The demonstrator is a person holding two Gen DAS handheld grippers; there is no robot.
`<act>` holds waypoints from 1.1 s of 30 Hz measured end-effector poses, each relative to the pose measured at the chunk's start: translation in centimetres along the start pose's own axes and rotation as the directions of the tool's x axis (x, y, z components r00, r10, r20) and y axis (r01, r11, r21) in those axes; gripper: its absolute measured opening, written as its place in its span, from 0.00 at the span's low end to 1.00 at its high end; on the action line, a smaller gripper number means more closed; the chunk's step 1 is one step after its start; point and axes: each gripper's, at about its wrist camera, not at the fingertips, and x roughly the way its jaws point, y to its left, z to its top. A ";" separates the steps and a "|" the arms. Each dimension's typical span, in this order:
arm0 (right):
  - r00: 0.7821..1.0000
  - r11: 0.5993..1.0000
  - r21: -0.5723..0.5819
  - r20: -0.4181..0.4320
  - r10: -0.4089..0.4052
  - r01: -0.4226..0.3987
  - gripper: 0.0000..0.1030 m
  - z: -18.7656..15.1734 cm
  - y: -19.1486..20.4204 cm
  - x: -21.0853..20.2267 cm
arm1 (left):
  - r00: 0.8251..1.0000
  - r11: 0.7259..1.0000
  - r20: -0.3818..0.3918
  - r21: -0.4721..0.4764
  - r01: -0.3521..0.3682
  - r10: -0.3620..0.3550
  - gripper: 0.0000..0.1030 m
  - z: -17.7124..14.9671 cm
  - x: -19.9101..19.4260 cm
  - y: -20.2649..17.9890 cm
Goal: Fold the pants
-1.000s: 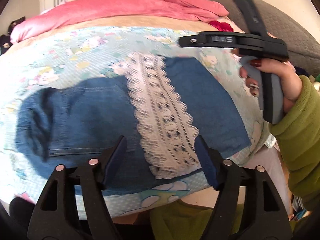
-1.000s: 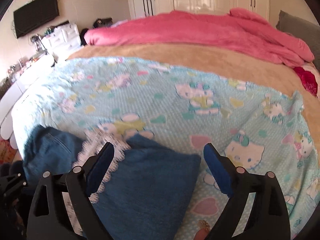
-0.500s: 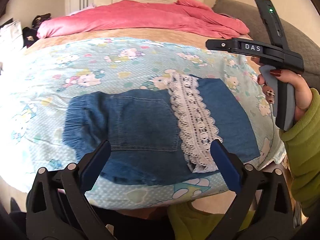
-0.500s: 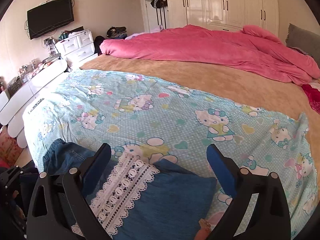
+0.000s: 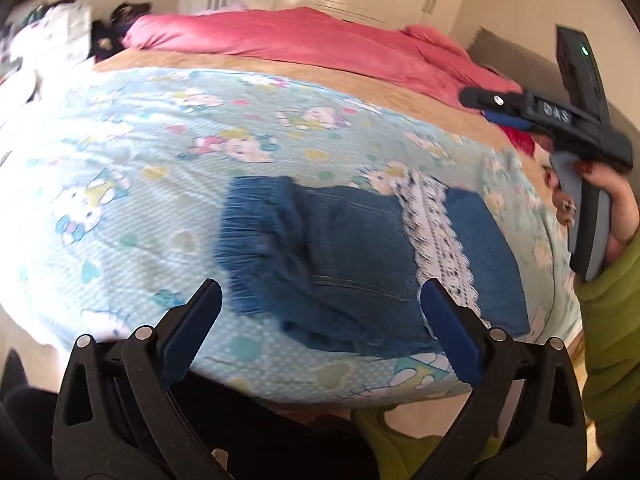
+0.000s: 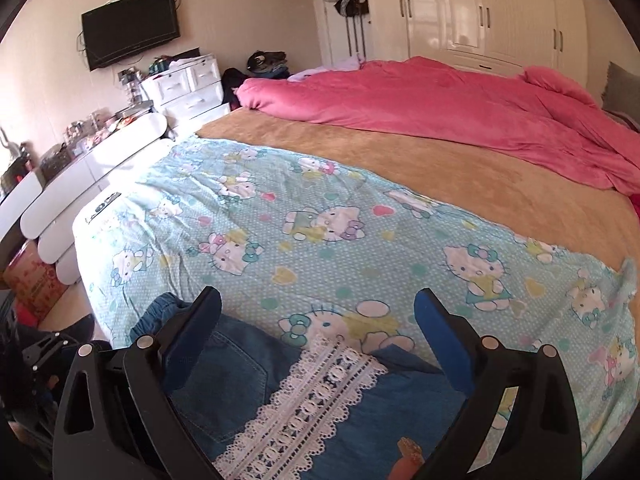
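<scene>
The left wrist view looks from the near edge of the bed [image 5: 168, 148], tilted downward toward 12 o'clock, with the folded pants [image 5: 340, 256] close below and the right tool [image 5: 504, 114] at 2 o'clock. The right wrist view sits beside it, facing the wardrobe [image 6: 480, 12] across the room. Both share the pants [image 6: 240, 376], the patterned sheet [image 6: 320, 216] and the pink duvet [image 6: 440, 104].

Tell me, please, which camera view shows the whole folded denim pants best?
The left wrist view. There the folded pants lie fully in frame on the cartoon sheet, from gathered waistband to lace strip, though blurred. The right wrist view is sharper but shows only their far part, cut off by the frame's bottom edge.
</scene>
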 end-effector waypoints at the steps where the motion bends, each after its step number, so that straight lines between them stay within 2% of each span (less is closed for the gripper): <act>1: 1.000 1.000 -0.017 -0.004 0.005 -0.005 0.94 0.2 0.5 0.2 | 1.000 1.000 0.003 -0.012 -0.021 0.021 0.91 0.1 -0.3 0.7; 5: 0.998 0.997 -0.042 -0.032 0.062 -0.063 0.94 0.9 2.5 1.5 | 0.998 0.994 0.010 -0.095 -0.055 0.057 0.91 -0.2 -0.8 3.5; 8: 0.992 0.991 -0.074 -0.077 0.104 -0.110 0.94 0.9 4.4 3.1 | 0.999 0.986 -0.015 -0.162 -0.041 0.040 0.91 -0.4 -0.1 5.2; 12: 0.977 0.978 -0.117 -0.140 0.158 -0.175 0.94 0.6 7.0 5.5 | 0.999 0.983 -0.041 -0.183 -0.009 0.002 0.91 -0.7 1.0 5.6; 15: 0.960 0.963 -0.150 -0.206 0.190 -0.223 0.94 0.1 9.2 7.8 | 0.997 0.982 -0.060 -0.190 0.026 -0.038 0.89 -0.8 1.9 5.3; 20: 0.929 0.938 -0.199 -0.298 0.218 -0.284 0.94 -0.6 11.7 11.0 | 0.990 0.972 -0.084 -0.217 0.089 -0.109 0.68 -1.1 3.5 4.9; 23: 0.907 0.921 -0.209 -0.341 0.245 -0.328 0.94 -0.7 12.7 12.5 | 0.983 0.969 -0.129 -0.229 0.095 -0.127 0.57 -1.2 5.2 4.9; 28: 0.886 0.901 -0.224 -0.377 0.270 -0.370 0.94 -0.7 13.5 14.1 | 0.981 0.966 -0.134 -0.235 0.106 -0.140 0.57 -1.3 6.1 4.8; 31: 0.863 0.893 -0.207 -0.413 0.289 -0.399 0.93 -1.0 13.7 15.5 | 0.980 0.964 -0.132 -0.238 0.114 -0.149 0.57 -1.3 6.4 4.8; 33: 0.847 0.891 -0.216 -0.458 0.269 -0.400 0.93 -1.5 14.0 16.6 | 0.979 0.963 -0.133 -0.241 0.120 -0.155 0.57 -1.2 6.6 4.9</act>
